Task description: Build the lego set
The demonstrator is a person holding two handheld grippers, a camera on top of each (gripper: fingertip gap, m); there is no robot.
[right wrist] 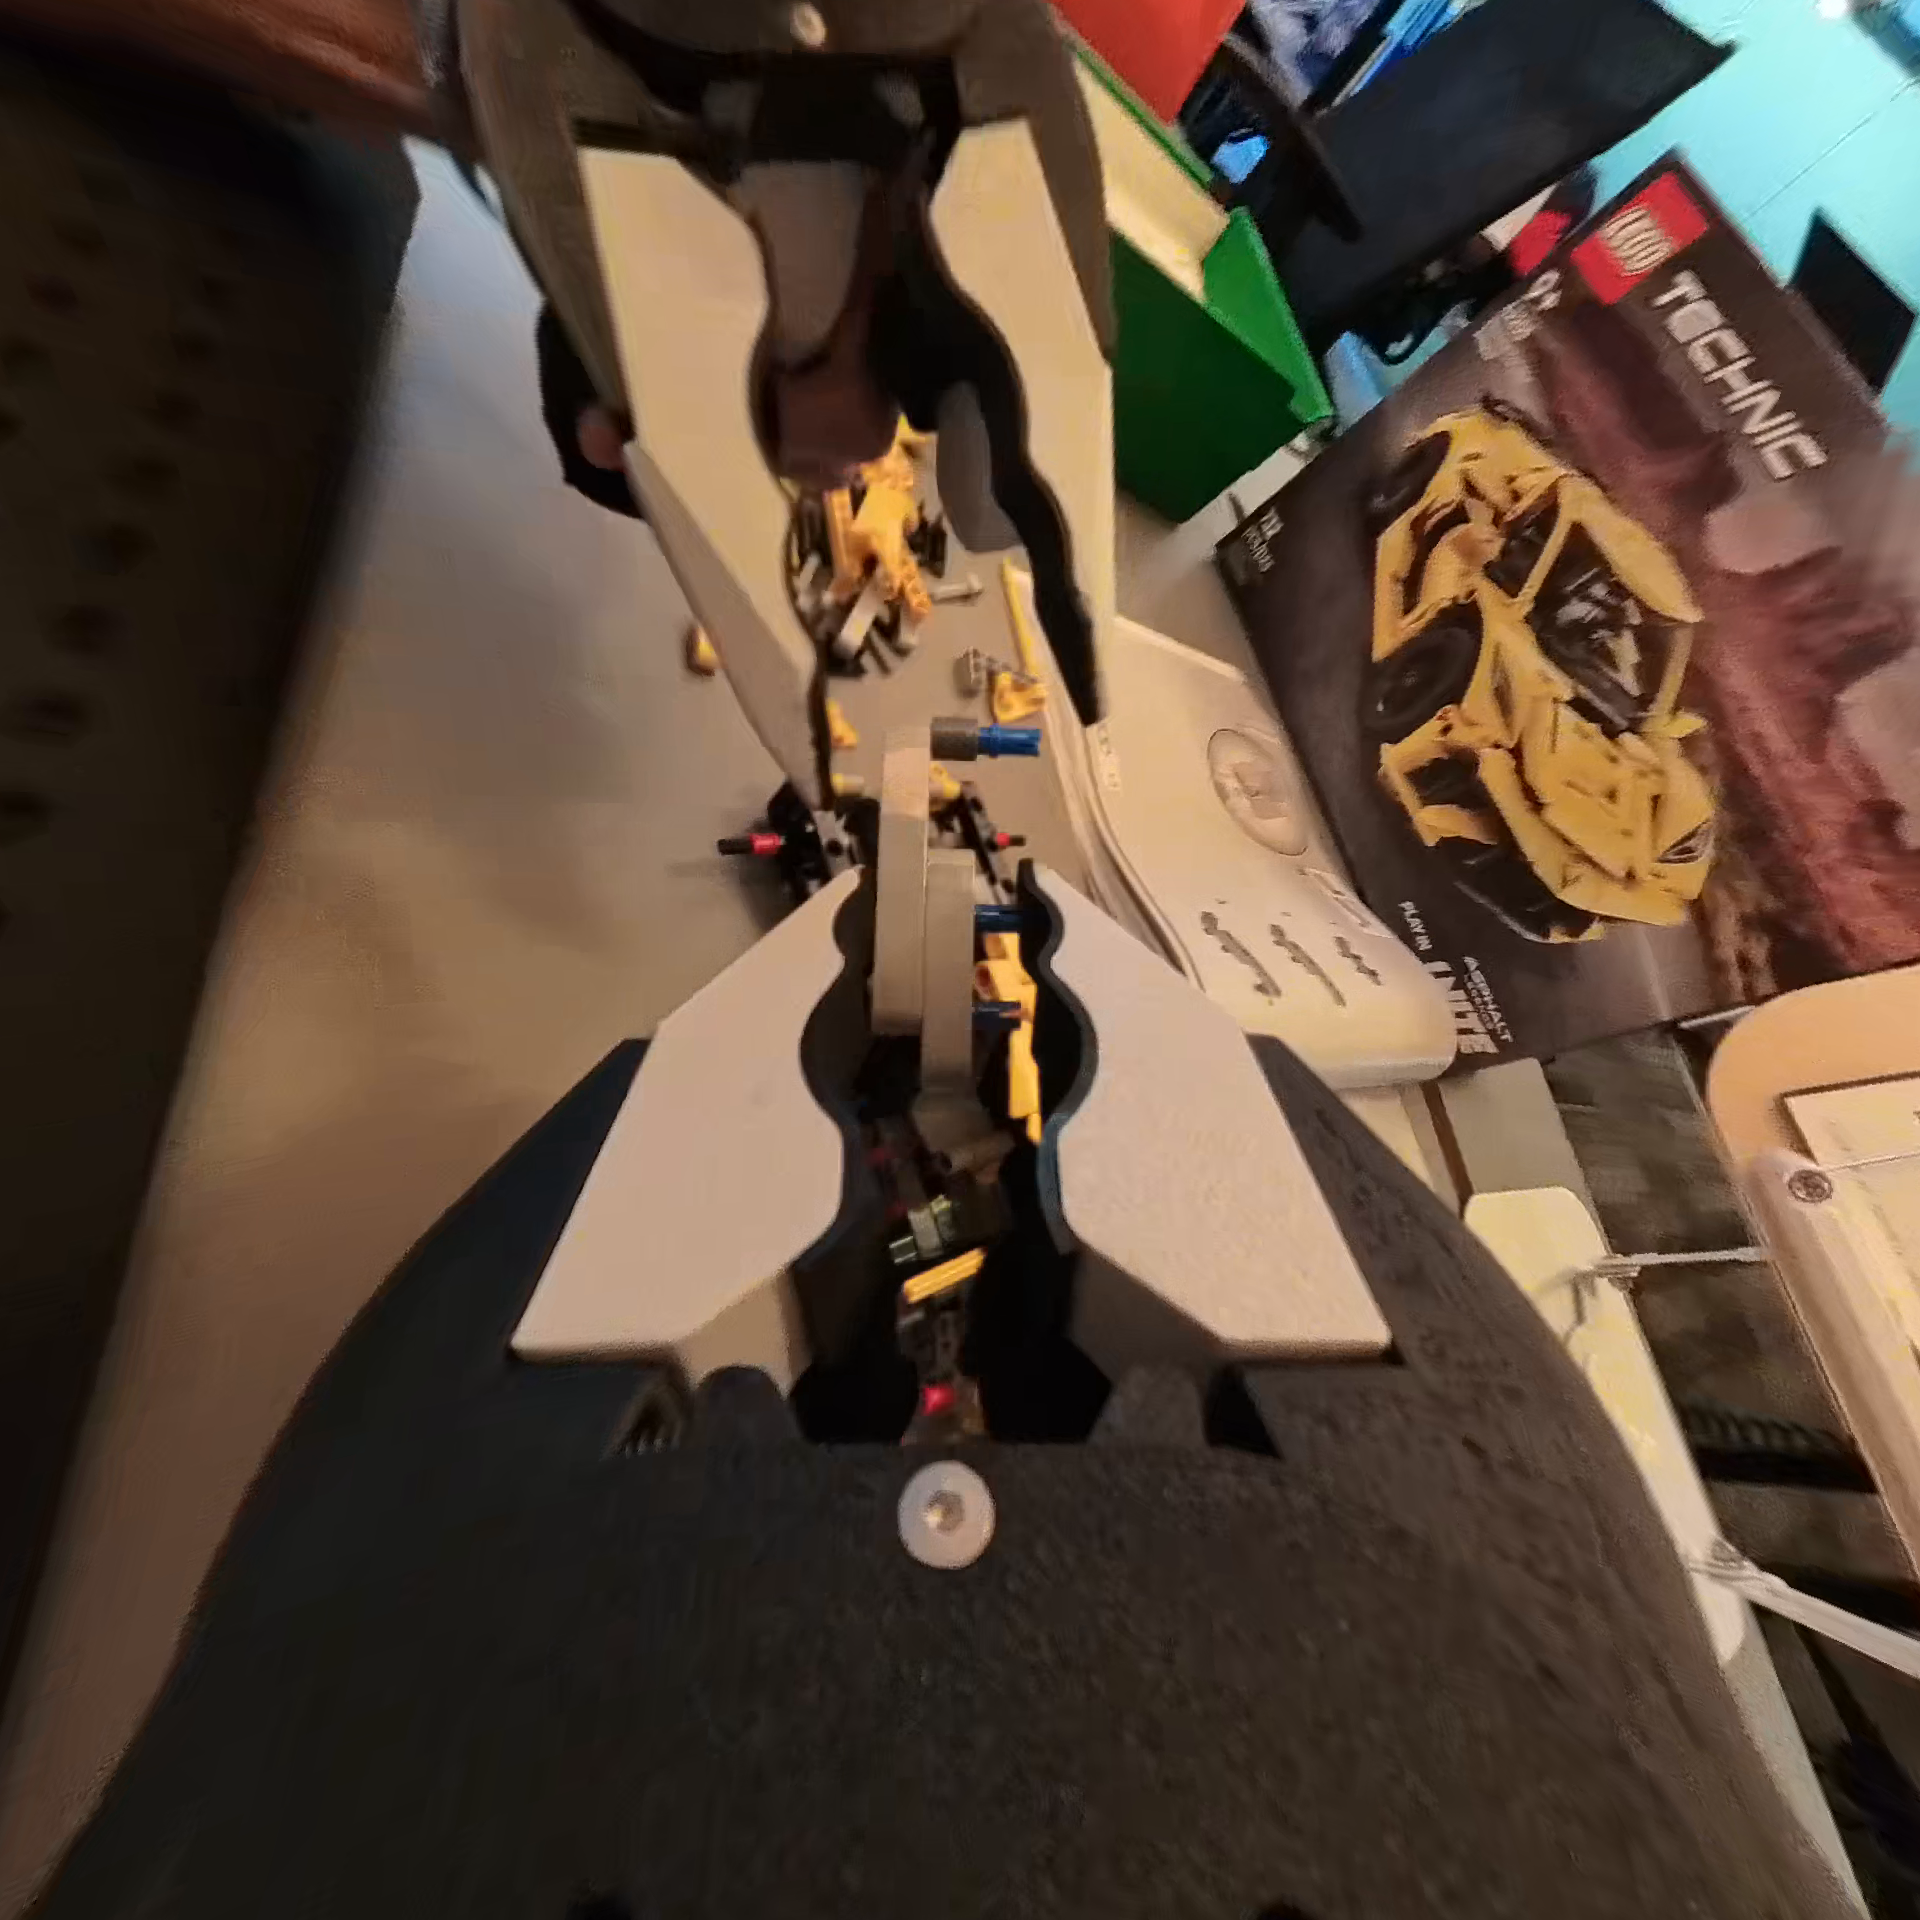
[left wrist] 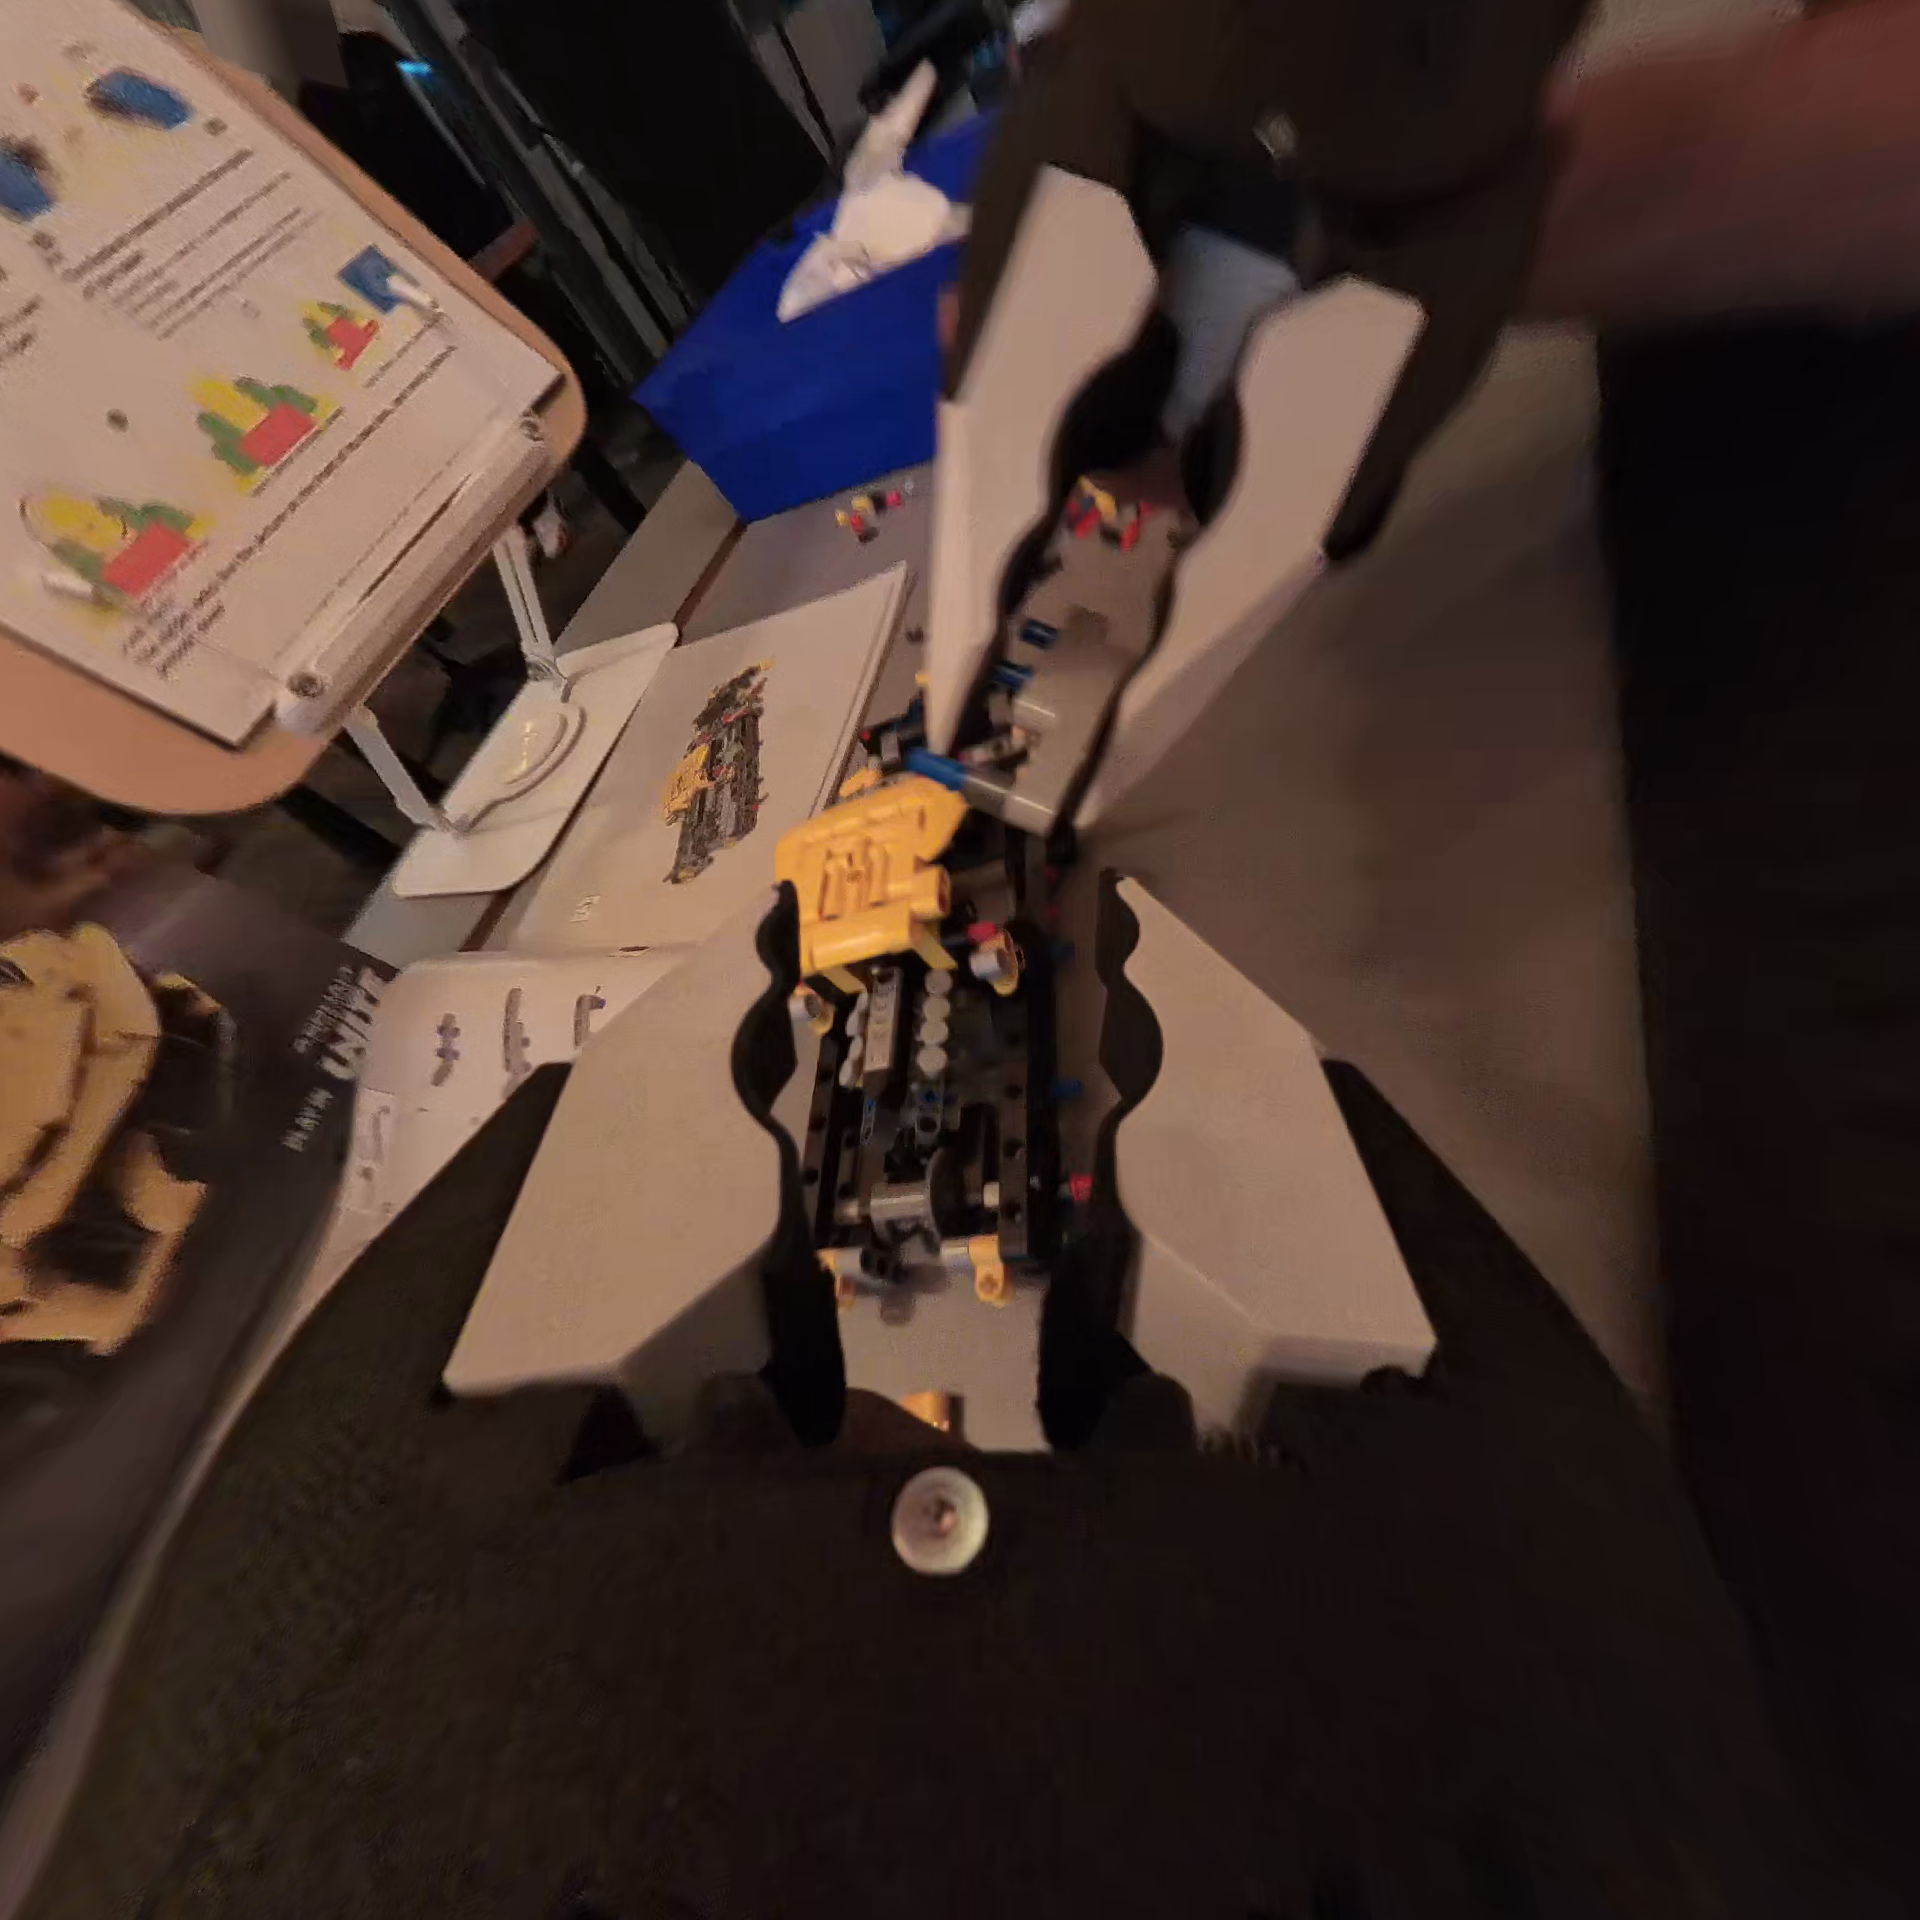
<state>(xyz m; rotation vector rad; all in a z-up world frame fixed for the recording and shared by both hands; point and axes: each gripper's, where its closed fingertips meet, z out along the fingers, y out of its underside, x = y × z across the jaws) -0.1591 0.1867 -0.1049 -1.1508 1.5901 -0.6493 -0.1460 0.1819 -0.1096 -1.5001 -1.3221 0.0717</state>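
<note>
In the left wrist view my left gripper [left wrist: 945,904] is shut on the sides of a black lego chassis [left wrist: 935,1122] with a yellow part [left wrist: 862,873] at its far end. My right gripper [left wrist: 1013,784] reaches in from above and holds a grey panel [left wrist: 1029,748] with blue pins against that far end. In the right wrist view my right gripper [right wrist: 938,878] is shut on the grey panel [right wrist: 914,935], with the chassis [right wrist: 935,1226] beneath it. The left gripper [right wrist: 951,758] comes in from the top of that view.
An open instruction booklet [left wrist: 727,748] lies left of the chassis, beside a stand holding a printed sheet [left wrist: 208,364]. The set's box [right wrist: 1558,675] stands nearby. A yellow sub-assembly [right wrist: 873,540] and loose pieces [left wrist: 873,509] lie on the grey table. A blue box [left wrist: 821,395] and a green box [right wrist: 1195,364] stand behind. My left and right fingertips are right by each other. Both grippers' tips are roughly 20 cm from the yellow sub-assembly [right wrist: 873,540].
</note>
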